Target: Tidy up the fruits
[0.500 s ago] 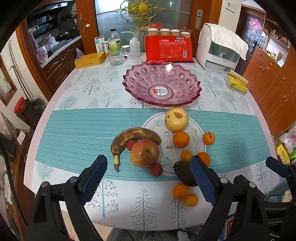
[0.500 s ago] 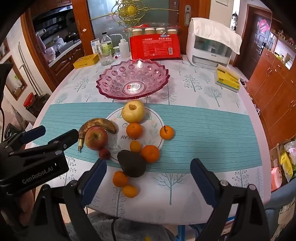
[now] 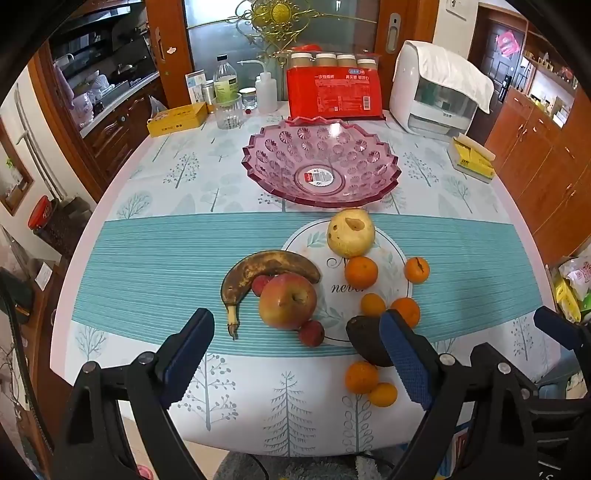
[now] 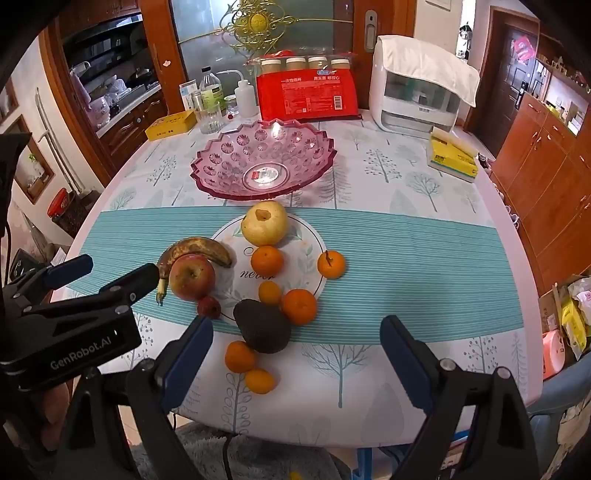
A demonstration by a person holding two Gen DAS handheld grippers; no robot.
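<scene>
Home dining room before me: table (image 3: 155,236) under tree-print cloth, wooden cabinets (image 3: 546,173), kitchen counter (image 3: 122,92) behind glass door (image 3: 229,33).

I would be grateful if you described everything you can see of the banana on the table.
The banana is overripe: its peel is mostly dark brown with yellow patches, and its paler stem end points toward the near table edge. It lies flat on the teal striped band of the tablecloth, curving in an arch over the red apple, which sits in its hollow and appears to touch it. A small red fruit is tucked between them. No claw touches it; it lies outside the pink bowl.
</scene>
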